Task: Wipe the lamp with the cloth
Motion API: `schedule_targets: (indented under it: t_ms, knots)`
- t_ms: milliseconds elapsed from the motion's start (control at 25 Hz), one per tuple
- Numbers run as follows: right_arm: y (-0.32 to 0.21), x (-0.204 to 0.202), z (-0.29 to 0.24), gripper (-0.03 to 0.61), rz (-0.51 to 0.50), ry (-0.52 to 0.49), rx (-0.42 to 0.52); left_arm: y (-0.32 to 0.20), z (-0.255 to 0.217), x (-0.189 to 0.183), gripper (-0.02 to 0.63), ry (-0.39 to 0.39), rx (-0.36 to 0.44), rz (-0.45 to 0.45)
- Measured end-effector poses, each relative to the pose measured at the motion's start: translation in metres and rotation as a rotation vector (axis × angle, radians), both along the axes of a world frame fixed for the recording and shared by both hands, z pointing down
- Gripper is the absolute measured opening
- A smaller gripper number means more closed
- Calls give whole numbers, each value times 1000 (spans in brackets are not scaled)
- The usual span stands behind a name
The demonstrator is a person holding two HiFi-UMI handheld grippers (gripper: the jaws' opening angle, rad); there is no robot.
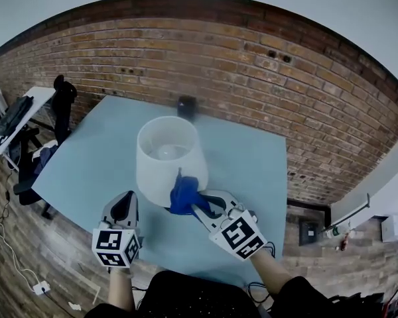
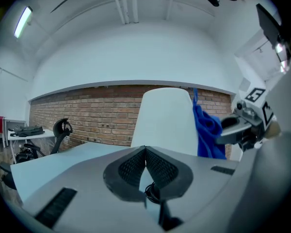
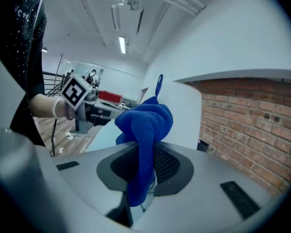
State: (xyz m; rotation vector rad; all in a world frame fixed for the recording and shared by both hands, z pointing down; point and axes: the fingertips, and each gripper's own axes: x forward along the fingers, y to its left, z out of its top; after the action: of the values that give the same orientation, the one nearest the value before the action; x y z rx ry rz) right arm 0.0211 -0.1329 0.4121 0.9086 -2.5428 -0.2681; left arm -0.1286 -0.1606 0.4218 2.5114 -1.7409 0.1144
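Note:
A white lamp shade (image 1: pixel 166 158) stands near the middle of the pale blue table (image 1: pixel 93 164). My right gripper (image 1: pixel 198 204) is shut on a blue cloth (image 1: pixel 184 194) and presses it against the shade's lower right side. In the right gripper view the cloth (image 3: pixel 145 130) bunches up out of the jaws against the white shade (image 3: pixel 182 115). My left gripper (image 1: pixel 124 207) hangs just left of the shade's base, shut with nothing in it. The left gripper view shows the shade (image 2: pixel 165 120) straight ahead and the cloth (image 2: pixel 207 132) at its right side.
A small dark box (image 1: pixel 186 105) sits at the table's far edge by the brick wall (image 1: pixel 265 91). An office chair (image 1: pixel 60 105) and a side desk (image 1: pixel 20 114) stand at the left. Cables lie on the wooden floor (image 1: pixel 20 270).

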Motion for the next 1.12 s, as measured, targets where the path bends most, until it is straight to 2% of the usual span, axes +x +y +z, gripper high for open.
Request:
schedule_targets:
  t_ms: [200, 280, 400, 560, 640, 720, 840, 960, 1040, 1120]
  knots:
    - [31, -11, 88, 66, -83, 6, -192, -2, 11, 6, 8, -15, -27, 16]
    - [34, -22, 116, 66, -69, 4, -186, -1, 15, 7, 8, -20, -40, 22]
    - [14, -43, 127, 66, 6, -12, -17, 0, 21, 8, 8, -31, -57, 28]
    - [-28, -66, 108, 66, 109, -41, 224, 3, 21, 5, 8, -41, -73, 23]
    - [-45, -72, 102, 66, 155, -32, 300, 6, 21, 3, 8, -37, -79, 15]
    - [-63, -72, 103, 66, 216, -16, 329, 7, 23, 0, 8, -35, -87, 4]
    - [-84, -72, 121, 66, 262, 16, 279, 9, 29, -5, 9, -29, -97, -11]
    - [-88, -84, 159, 66, 224, 103, 148, 9, 34, -13, 8, -24, -112, -26]
    - [-83, -94, 180, 66, 161, 139, 38, 7, 37, -15, 8, -20, -119, -30]
    - [-65, -109, 191, 66, 7, 168, -62, 5, 39, -15, 8, -14, -121, -30]
